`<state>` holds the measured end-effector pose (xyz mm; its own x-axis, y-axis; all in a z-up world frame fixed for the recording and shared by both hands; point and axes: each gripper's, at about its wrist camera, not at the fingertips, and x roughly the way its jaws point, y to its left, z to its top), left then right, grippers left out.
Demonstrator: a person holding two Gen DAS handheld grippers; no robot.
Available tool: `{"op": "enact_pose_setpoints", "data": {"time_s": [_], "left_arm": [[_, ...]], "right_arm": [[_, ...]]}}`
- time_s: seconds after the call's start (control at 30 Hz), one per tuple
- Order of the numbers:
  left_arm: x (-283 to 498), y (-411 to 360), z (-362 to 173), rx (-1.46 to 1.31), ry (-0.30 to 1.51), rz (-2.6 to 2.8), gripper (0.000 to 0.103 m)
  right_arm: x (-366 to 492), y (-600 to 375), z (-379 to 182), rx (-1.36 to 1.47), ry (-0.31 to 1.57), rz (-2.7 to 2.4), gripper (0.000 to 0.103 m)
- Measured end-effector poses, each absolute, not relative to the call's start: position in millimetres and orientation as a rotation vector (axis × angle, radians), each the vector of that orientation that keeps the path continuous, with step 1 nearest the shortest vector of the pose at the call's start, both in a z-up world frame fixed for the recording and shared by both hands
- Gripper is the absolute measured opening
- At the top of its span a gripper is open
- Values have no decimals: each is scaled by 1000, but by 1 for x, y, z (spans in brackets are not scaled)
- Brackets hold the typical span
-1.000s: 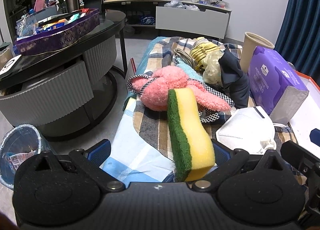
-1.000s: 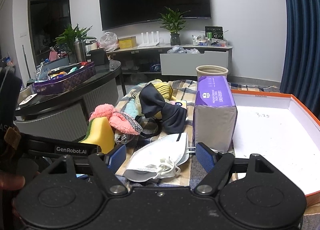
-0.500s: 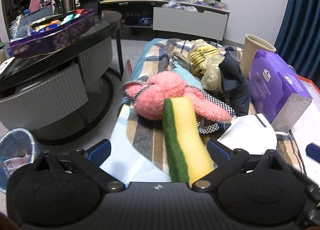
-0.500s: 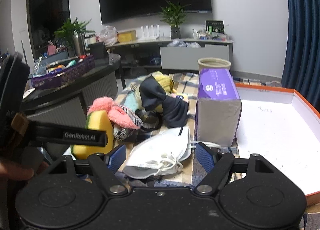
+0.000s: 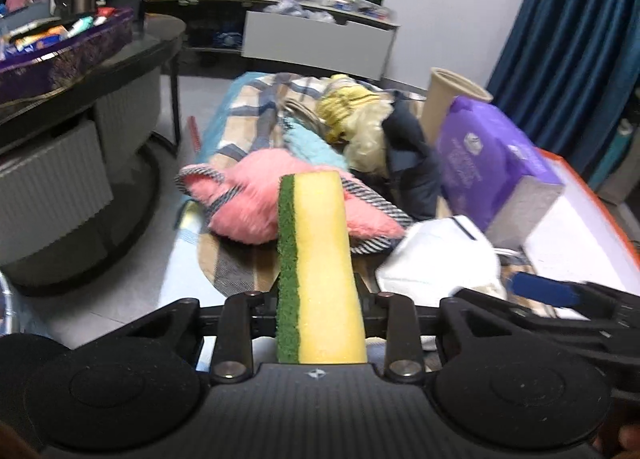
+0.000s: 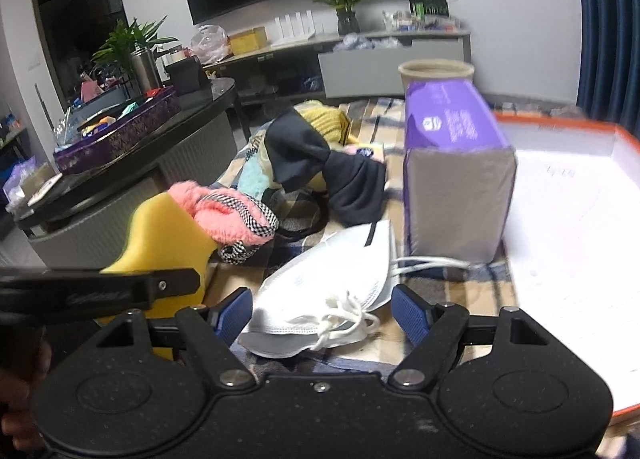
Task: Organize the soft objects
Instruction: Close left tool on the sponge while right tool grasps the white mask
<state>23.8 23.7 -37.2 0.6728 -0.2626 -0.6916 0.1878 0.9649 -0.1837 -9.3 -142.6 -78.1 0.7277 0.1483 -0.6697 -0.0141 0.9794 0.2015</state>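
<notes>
Our left gripper (image 5: 320,323) pinches the light, squashy sponge (image 5: 320,259) at its near end; right gripper (image 6: 320,315) fingers gape around a limp mask (image 6: 320,299).

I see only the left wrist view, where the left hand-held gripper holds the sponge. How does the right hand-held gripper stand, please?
Observer: The right hand-held gripper is open, with the white mask between its blue pads.
Operator: Where are the mask's straps?
Observer: The straps lie bunched on the mask's near end, between the pads.
Operator: What is in the orange-edged box?
Observer: The part of the box that shows is white, with small handwriting near the far wall.
</notes>
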Motion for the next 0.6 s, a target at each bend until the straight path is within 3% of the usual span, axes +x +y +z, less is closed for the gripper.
{"op": "enact_pose_setpoints", "data": {"time_s": [0.33,0.47,0.6], "left_arm": [[12,40,-39,-138,818,-313,32],[10,42,-36,-151,807,-301,32],[8,42,-29,-155,784,-293,32]], "right_arm": [[26,-135,-94,231,803,42,92],[26,-124,-99,147,779,60,59],[14,-123,-91,115,742,55,50]]}}
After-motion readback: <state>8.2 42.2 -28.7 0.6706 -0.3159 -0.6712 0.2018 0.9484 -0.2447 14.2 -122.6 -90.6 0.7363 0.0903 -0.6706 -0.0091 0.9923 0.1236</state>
